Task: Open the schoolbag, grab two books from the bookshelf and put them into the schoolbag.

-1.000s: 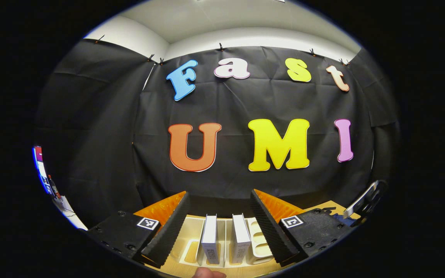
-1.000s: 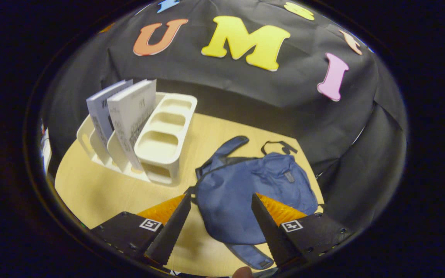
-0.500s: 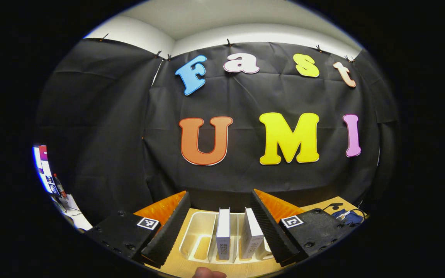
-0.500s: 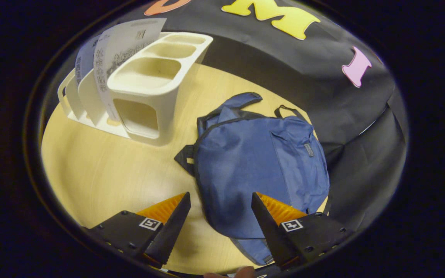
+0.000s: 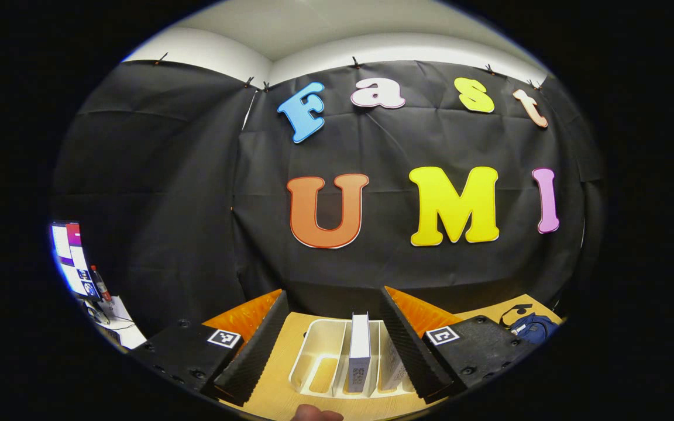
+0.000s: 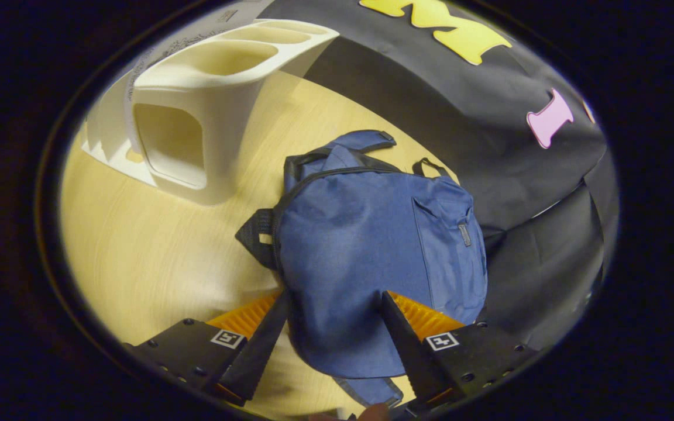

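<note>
A blue schoolbag point(image 6: 372, 245) lies flat on the wooden table point(image 6: 155, 251), and its zip looks closed. My right gripper point(image 6: 334, 295) hovers open close over the bag's near end, one finger near the bag's left edge and the other over the fabric. In the left gripper view, my left gripper point(image 5: 333, 292) is open and empty, well above the cream bookshelf point(image 5: 319, 356). One white book point(image 5: 359, 351) stands upright in the shelf. A second book point(image 5: 388, 365) is partly hidden behind my right-hand finger. The schoolbag point(image 5: 533, 327) shows small at the far right.
The bookshelf point(image 6: 196, 158) stands left of the bag, with empty cup-like slots on its near end. The bag's straps point(image 6: 258, 237) stick out toward the shelf. A monitor point(image 5: 68, 254) and a bottle point(image 5: 100, 283) sit far left, beyond the booth.
My right gripper dropped lower and closer to the schoolbag, which now looks larger between the fingers. The left gripper turned left, so the shelf slid right in its view.
</note>
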Motion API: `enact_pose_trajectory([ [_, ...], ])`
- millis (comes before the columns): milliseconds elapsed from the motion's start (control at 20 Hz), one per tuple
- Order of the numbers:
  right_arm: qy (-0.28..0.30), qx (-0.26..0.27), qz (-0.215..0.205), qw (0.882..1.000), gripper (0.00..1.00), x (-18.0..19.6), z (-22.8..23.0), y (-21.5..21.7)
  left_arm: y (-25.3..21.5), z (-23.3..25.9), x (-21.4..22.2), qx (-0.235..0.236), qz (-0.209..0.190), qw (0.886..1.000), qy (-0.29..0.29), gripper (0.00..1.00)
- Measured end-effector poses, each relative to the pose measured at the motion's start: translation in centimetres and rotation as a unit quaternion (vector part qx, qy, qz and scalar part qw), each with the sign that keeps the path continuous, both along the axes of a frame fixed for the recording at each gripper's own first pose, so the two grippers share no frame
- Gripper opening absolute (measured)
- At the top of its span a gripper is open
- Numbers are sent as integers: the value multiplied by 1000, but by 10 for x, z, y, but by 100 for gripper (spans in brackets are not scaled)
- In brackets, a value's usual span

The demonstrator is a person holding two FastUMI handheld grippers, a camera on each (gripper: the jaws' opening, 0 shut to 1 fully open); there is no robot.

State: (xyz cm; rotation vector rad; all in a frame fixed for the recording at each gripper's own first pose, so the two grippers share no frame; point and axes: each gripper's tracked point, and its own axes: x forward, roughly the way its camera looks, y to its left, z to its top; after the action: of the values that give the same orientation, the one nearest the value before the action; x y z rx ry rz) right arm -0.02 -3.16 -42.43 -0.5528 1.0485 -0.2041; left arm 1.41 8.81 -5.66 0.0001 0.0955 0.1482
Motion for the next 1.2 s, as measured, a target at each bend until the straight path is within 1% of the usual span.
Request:
enact_pose_trajectory([
  [50,-3,2,-4,1000,92,1,2,0,-2,0,0,-1,0,1000,-1,99],
  [250,-14,11,-6,1000,92,0,16,-4,-6,-2,1,-8,-1,1000,0,99],
  [450,-26,15,0,1000,92,0,28,-7,-14,-1,5,-9,-6,1000,-1,99],
  [550,-26,13,3,1000,92,0,27,-7,-14,-1,5,-9,-7,1000,-3,99],
  [600,-26,9,7,1000,99,1,25,-7,-13,-1,5,-9,-7,1000,-3,99],
  [700,-19,4,18,1000,99,3,17,-5,-12,-1,6,-7,-7,1000,-1,99],
  [750,-13,12,21,1000,92,5,11,-3,-10,-2,6,-7,-6,1000,0,99],
  [800,-5,22,18,1000,92,5,4,-1,-8,-2,5,-6,-4,1000,1,99],
  [850,-2,33,13,999,84,6,1,0,-6,-3,6,-5,-3,1000,2,99],
  [950,5,49,13,999,83,8,-7,2,-4,-3,5,-6,-1,1000,4,99],
  [1050,12,75,16,997,79,10,-10,3,-4,-5,6,-6,0,1000,6,99],
  [1200,19,106,23,994,58,7,-10,10,-5,-4,5,-9,-2,1000,4,99],
])
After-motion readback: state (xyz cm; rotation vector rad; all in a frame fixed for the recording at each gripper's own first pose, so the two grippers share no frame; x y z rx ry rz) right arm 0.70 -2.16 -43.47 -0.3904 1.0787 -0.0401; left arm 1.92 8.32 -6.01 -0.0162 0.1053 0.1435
